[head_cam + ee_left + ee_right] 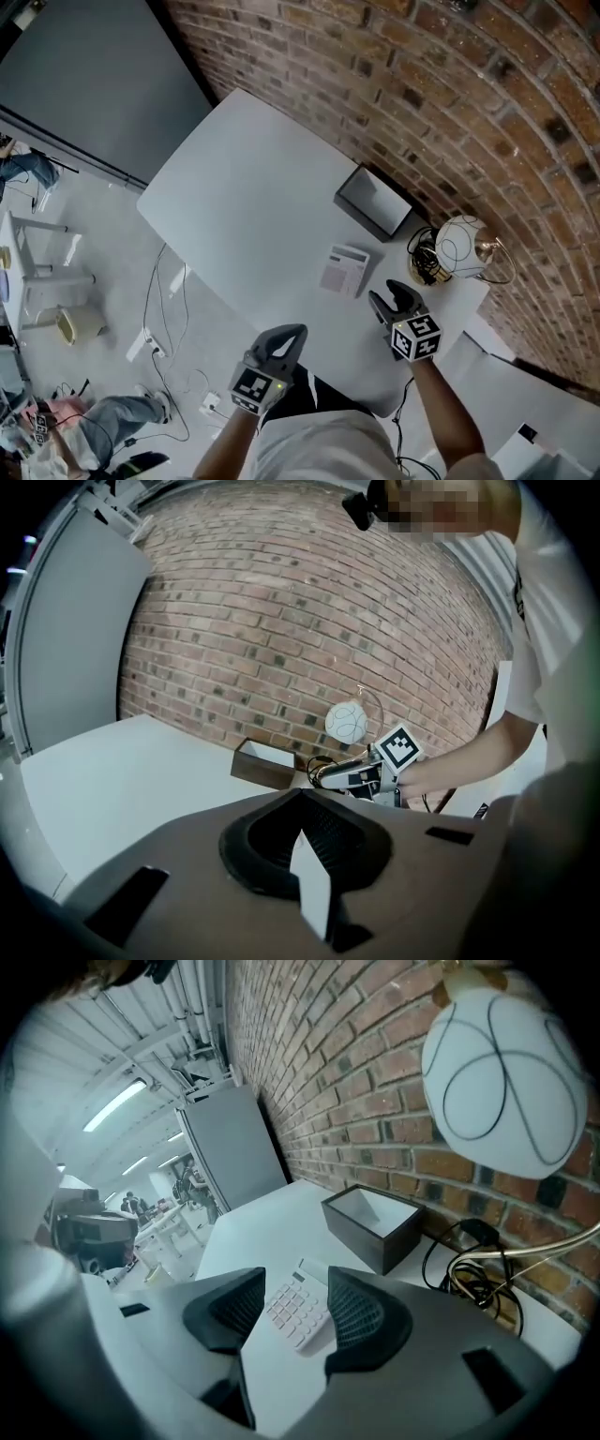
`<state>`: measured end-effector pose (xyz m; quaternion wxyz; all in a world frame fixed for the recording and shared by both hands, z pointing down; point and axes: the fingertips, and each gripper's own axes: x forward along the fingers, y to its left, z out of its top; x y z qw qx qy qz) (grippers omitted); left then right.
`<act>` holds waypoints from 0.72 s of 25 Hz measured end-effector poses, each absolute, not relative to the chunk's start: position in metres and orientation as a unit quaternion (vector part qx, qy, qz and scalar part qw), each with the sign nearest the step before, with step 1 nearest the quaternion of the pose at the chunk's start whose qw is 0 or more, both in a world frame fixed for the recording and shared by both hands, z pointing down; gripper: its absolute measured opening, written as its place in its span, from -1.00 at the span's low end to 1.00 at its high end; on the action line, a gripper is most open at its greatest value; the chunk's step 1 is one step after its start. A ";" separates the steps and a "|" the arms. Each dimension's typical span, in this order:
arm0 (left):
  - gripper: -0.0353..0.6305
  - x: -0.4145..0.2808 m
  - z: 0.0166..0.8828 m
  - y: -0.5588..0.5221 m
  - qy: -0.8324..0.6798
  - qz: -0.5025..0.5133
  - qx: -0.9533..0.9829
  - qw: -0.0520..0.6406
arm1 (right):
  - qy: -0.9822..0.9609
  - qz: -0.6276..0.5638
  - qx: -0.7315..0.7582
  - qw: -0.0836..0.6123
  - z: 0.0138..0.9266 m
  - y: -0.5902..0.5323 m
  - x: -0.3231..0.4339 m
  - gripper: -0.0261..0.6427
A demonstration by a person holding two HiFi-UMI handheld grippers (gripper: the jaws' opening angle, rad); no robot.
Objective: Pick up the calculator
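Looking steeply down on a brick wall [450,84] and, set against it, a white desk [253,187]. Toward the wall end of the desk, finding a dark open box [375,202], and beside that a white globe lamp [461,246] with a tangle of cables [424,261]. Near the box but apart from it, spotting the calculator [344,269], lying flat and keys up on bare desk. Near the calculator on its lamp side, holding the right hand-held gripper [384,292] with jaws well apart and empty, tilted down so that the calculator shows framed between them in the right gripper view, not touched. At the desk's near edge, well apart from the calculator, holding the left hand-held gripper [298,330] with jaws closed tip to tip on nothing. Judging the calculator as light, thin, stiff and smooth plastic, likely to skid on the slick top. Probably best taken across its two long edges near the middle, pads low against the desk, squeezing gently and staying off the keys and display.
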<state>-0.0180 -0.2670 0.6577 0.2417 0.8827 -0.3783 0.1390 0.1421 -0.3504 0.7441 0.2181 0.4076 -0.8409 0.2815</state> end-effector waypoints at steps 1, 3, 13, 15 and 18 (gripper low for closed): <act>-0.86 -0.016 0.663 -0.271 -0.373 0.141 0.884 0.242 | -0.839 0.286 0.407 0.221 0.753 -0.355 0.141 -0.26; -0.86 -0.012 0.672 -0.277 -0.364 0.143 0.888 0.243 | -0.835 0.295 0.406 0.225 0.770 -0.364 0.139 -0.26; -0.86 -0.011 0.713 -0.304 -0.344 0.155 0.893 0.248 | -0.823 0.308 0.397 0.265 0.840 -0.403 0.128 -0.20; -0.86 -0.011 0.721 -0.306 -0.339 0.157 0.893 0.252 | -0.820 0.313 0.395 0.271 0.852 -0.410 0.126 -0.19; -0.86 -0.010 0.731 -0.310 -0.336 0.159 0.892 0.258 | -0.817 0.325 0.389 0.275 0.869 -0.417 0.122 -0.15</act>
